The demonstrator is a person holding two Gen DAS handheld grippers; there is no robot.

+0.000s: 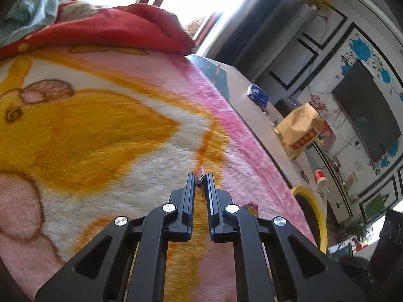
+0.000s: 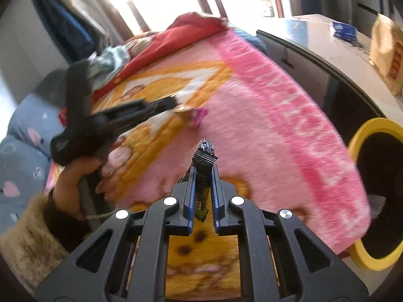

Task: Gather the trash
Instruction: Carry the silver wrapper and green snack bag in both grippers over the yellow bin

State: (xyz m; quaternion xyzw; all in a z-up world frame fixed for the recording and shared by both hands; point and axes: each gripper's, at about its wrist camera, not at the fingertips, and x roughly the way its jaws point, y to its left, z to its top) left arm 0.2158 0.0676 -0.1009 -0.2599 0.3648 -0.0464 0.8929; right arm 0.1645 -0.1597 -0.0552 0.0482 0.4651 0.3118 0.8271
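Trash is pinched in both tongs above the pink blanket: right gripper clamps a dark wrapper, left gripper a pink scrap; carry both right, level, over the yellow bin before releasing.

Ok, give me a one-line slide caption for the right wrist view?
Right hand-held gripper clamps a dark wrapper above the pink blanket, yellow bin alongside.

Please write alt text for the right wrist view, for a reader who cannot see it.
The right gripper is shut on a dark snack wrapper above a pink and orange blanket. To its left, a hand holds the left gripper, whose tips are at a pink wrapper, blurred. A yellow-rimmed bin stands at the right edge.
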